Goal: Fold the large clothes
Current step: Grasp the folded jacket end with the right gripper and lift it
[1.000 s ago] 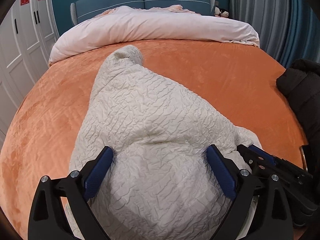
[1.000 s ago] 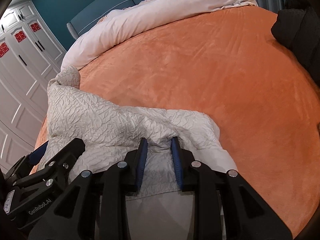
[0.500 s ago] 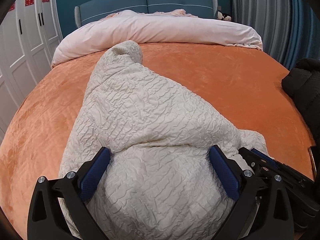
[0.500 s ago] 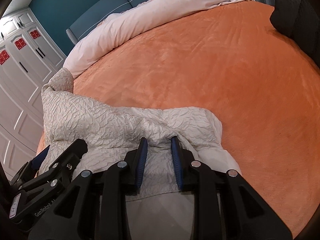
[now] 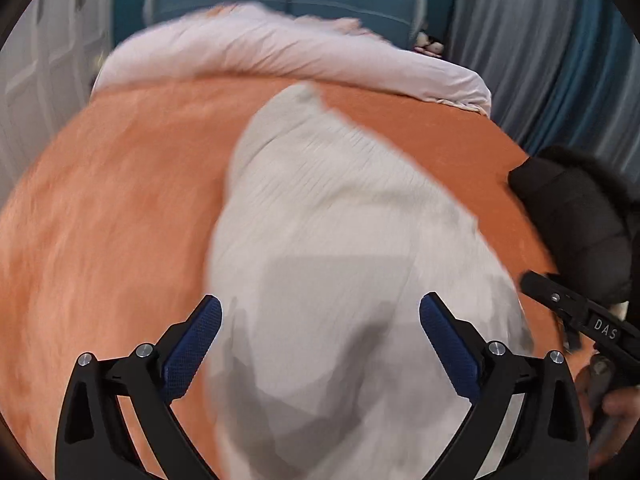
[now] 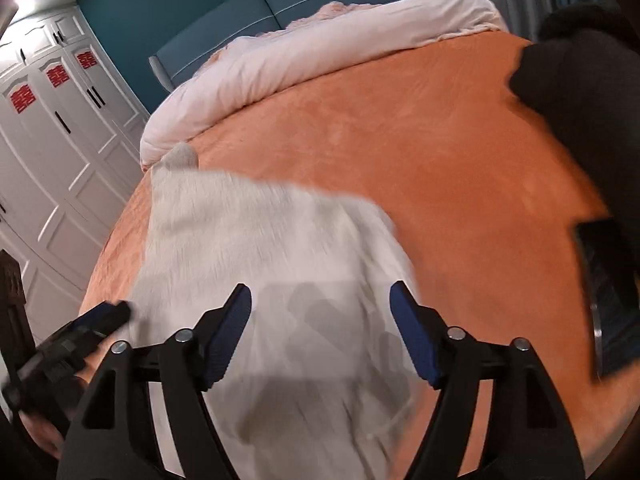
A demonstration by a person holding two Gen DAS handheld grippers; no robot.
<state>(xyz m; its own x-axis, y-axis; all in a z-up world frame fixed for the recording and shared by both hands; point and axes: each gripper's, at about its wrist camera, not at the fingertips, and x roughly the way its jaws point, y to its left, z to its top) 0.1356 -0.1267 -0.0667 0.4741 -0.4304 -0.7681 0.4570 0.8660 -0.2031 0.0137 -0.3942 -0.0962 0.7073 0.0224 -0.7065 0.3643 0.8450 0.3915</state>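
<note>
right tongs (image 6: 320,320) opening, off blurred cream garment (image 6: 260,232)

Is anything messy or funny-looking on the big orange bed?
A little. The cream crinkled garment lies askew across the orange plush bedspread, its narrow end pointing at the rolled pink duvet. A black puffy coat is heaped at the bed's edge, and a dark phone-like slab lies loose nearby.

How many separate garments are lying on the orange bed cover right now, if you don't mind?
2: the cream garment lies near both grippers, and the black garment sits at the bed's right edge. Others may be out of view.
</note>
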